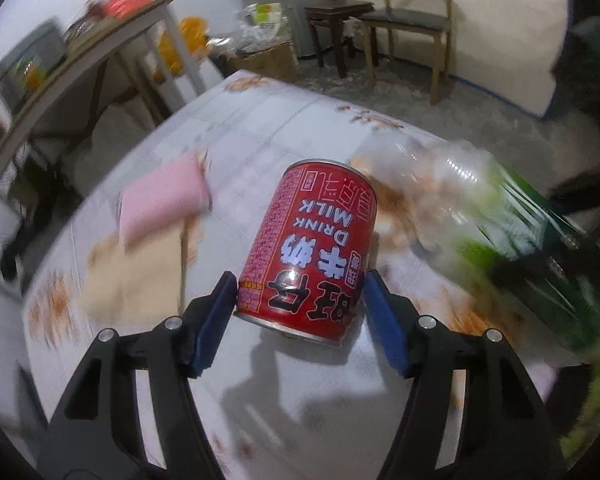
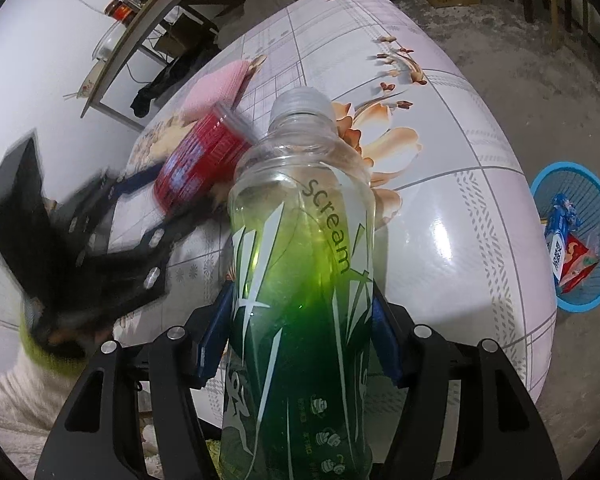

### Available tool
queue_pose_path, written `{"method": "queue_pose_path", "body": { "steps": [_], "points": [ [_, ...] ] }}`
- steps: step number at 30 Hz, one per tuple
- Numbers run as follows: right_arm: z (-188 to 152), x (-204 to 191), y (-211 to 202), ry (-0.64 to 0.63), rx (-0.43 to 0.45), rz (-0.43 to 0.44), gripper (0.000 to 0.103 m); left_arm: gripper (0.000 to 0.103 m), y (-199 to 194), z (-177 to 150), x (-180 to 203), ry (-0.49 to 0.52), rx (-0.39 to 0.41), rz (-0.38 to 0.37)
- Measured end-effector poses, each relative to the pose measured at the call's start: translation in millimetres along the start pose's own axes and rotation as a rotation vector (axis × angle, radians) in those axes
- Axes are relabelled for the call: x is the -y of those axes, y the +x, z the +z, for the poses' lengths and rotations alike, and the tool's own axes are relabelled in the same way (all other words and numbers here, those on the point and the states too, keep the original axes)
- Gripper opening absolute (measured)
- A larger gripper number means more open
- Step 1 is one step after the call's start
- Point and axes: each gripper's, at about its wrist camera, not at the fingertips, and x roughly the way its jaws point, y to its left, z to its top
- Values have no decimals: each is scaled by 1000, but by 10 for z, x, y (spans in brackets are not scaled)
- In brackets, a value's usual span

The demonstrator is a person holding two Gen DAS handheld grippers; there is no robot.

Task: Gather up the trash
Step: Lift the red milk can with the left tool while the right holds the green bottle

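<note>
My left gripper (image 1: 300, 292) is shut on a red milk can (image 1: 312, 248), its blue pads against the can's lower sides, holding it above the table (image 1: 260, 128). The can shows blurred in the right wrist view (image 2: 200, 160), with the left gripper (image 2: 112, 220) behind it. My right gripper (image 2: 302, 304) is shut on a clear plastic bottle with a green "Scream" label (image 2: 300, 260), capped, held over the table (image 2: 440, 200). The bottle shows blurred at the right of the left wrist view (image 1: 480, 208).
A pink cloth (image 1: 164, 200) lies on the flowered tablecloth. A blue basket (image 2: 580, 236) with wrappers stands on the floor right of the table. A shelf table (image 1: 100, 40), cardboard box (image 1: 264, 60), stool (image 1: 336, 28) and wooden chair (image 1: 416, 24) stand beyond.
</note>
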Motion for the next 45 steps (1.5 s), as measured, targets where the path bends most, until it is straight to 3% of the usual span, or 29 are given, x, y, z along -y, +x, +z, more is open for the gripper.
{"method": "queue_pose_path", "body": {
  "steps": [5,9,14,19,28,34,41,45],
  "points": [
    [28,-106,62,-24,-17,7,61,62,-319,-453,-55,-179,30,-62],
    [41,-193,136,-47,-30,18,61,66,-371,-636,-114,-295,51,-86],
    [42,-218,171,-52,-32,19,61,69,-269,-737,-176,-423,61,-120],
    [21,-226,171,-45,-27,16,61,66,-245,-742,-168,-466,86,-122],
    [13,-245,170,-46,-27,8,61,65,-584,-589,-168,-404,181,-39],
    [10,-242,173,-45,-28,8,61,64,-615,-479,-30,-335,166,17],
    [10,-237,176,-42,-27,10,61,64,-618,-404,123,-267,182,33],
    [10,-241,177,-41,-27,10,61,63,-553,-394,117,-287,166,-6]
  ]
}}
